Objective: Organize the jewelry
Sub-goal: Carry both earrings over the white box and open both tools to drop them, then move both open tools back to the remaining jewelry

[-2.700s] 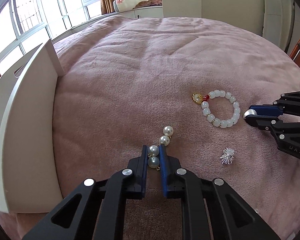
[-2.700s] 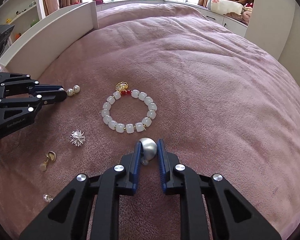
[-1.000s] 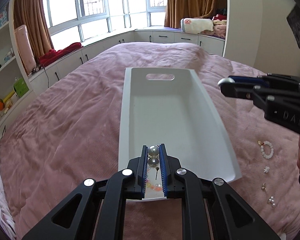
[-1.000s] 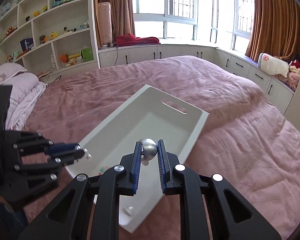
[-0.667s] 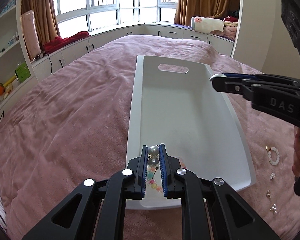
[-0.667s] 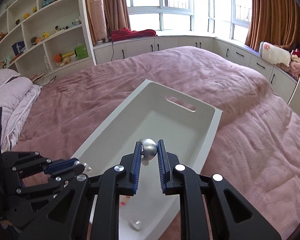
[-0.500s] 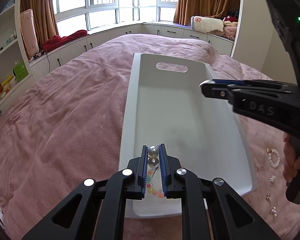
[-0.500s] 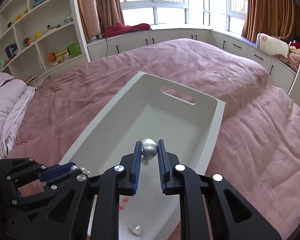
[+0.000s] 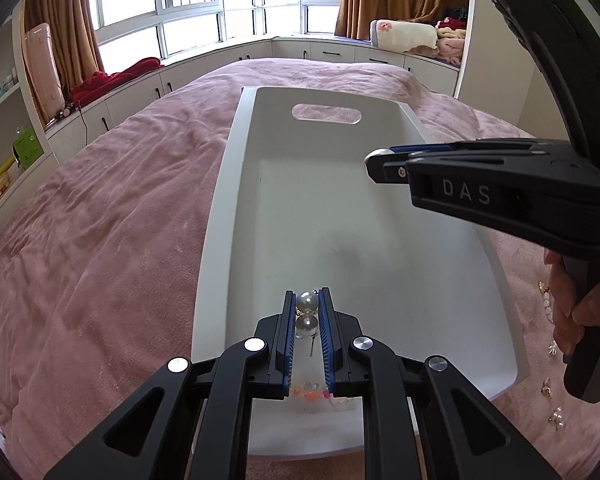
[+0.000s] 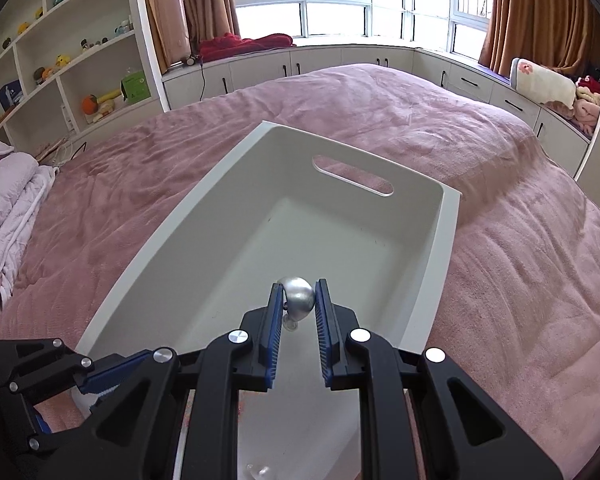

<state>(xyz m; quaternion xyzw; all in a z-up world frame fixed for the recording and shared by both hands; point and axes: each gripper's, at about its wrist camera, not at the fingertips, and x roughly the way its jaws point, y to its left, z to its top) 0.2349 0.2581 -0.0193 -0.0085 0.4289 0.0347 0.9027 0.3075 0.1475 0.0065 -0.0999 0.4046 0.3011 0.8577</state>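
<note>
Both grippers hang over the white tray (image 9: 228, 216) that lies on the pink bedspread (image 9: 100, 240), each carrying one piece, so that two items can go in on a single trip. The left gripper (image 9: 307, 316) is clenched on a pearl drop earring (image 9: 306, 314), its two pearls stacked between the blue pads and a thin pin dangling below. It sits above the near end of the tray, just over a small cluster of orange and clear beads (image 9: 312, 388) already lying on the tray floor; holding it there probably keeps the small pieces together at one end.

The right gripper (image 10: 298, 306) is clamped on a silver ball earring (image 10: 297, 300), gripped across its widest part, which likely stops the smooth, round shape from slipping out. It is poised further along, above the bare middle of the tray. Another small silver piece (image 10: 258, 471) lies on the tray floor beneath it.

A few pieces remain on the bedspread to the right of the tray: a small beaded bracelet (image 9: 546, 298) and some tiny earrings (image 9: 556, 414), partly hidden behind the hand (image 9: 576, 308) holding the right gripper. The sorting looks well under way but unfinished.
</note>
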